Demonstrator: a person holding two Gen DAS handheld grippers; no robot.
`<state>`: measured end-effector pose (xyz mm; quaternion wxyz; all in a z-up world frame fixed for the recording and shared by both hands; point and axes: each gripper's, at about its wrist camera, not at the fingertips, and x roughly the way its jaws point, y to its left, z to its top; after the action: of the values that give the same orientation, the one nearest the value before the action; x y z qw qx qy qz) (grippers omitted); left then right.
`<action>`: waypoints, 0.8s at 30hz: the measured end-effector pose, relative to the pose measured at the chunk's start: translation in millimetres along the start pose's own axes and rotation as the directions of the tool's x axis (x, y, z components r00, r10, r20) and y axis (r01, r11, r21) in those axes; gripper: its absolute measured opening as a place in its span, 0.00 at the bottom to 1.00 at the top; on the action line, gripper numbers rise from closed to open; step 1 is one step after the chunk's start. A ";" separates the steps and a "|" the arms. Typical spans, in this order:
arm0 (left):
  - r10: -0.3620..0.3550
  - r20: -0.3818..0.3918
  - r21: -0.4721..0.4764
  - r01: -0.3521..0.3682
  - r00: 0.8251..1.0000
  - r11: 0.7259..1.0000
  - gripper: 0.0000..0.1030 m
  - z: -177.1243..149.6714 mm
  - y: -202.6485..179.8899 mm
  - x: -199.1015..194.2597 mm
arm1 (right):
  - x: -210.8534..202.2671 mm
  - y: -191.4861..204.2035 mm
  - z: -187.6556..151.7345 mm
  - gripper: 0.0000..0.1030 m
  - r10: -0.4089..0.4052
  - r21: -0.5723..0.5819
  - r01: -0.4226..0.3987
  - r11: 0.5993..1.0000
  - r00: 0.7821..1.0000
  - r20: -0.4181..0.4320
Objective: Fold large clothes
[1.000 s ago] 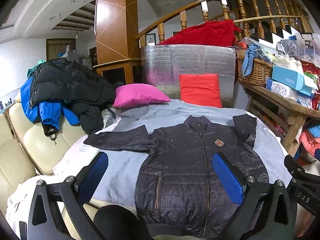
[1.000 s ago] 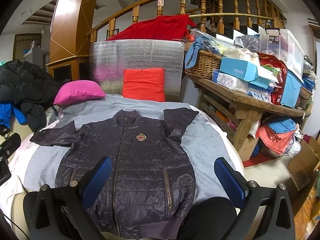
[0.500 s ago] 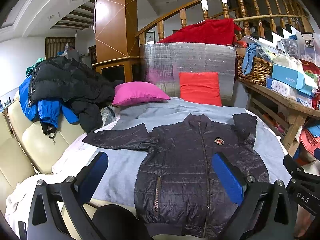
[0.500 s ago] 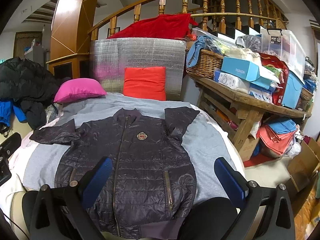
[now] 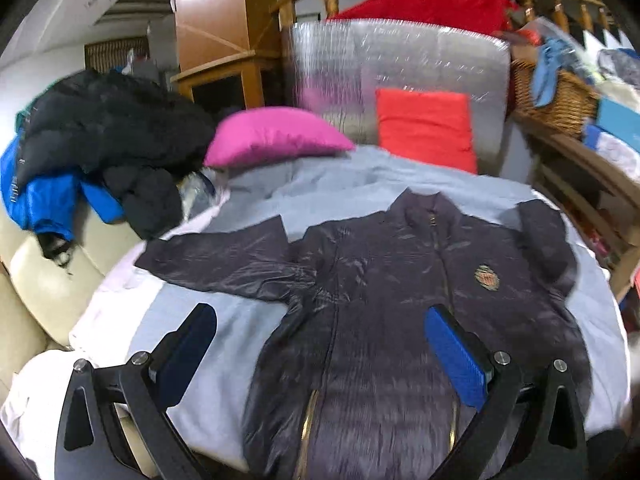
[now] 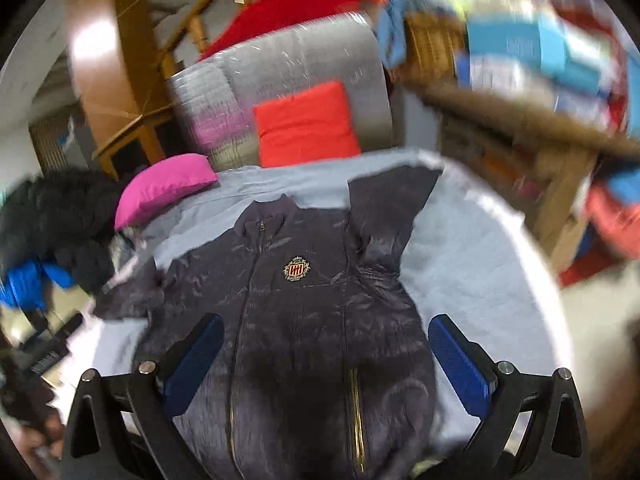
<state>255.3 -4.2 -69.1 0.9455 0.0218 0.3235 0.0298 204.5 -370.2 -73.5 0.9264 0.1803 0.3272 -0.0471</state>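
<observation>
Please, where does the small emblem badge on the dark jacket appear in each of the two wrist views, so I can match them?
Left wrist view: the badge sits right of centre, on the jacket chest, above the right blue pad.
Right wrist view: the badge sits just left of centre, right of the zipper.
Shared landmark: the red cushion behind the jacket.

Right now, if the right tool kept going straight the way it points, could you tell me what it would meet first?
Most likely the dark quilted zip-up jacket lying flat on the grey sheet. The open right tool points at its lower front, though depth is hard to judge.
</observation>
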 end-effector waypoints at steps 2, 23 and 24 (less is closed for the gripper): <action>0.008 -0.016 0.006 -0.008 1.000 1.000 1.00 5.6 -10.0 31.8 | 32.0 -29.8 16.9 1.00 0.023 0.064 -0.023 0.998 1.000 0.005; 0.056 -0.042 0.021 -0.056 0.998 0.998 1.00 17.3 -48.4 176.3 | 307.8 -195.9 135.7 0.92 0.287 0.615 -0.252 0.747 0.957 0.043; 0.055 -0.040 0.021 -0.054 0.998 0.998 1.00 17.4 -48.7 175.9 | 314.4 -195.2 135.7 0.80 0.293 0.625 -0.246 0.741 0.956 0.029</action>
<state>406.9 -40.8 -165.7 0.9373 0.0396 0.3422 0.0529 490.1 -591.7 -230.8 0.7992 0.5227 0.2966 -0.0116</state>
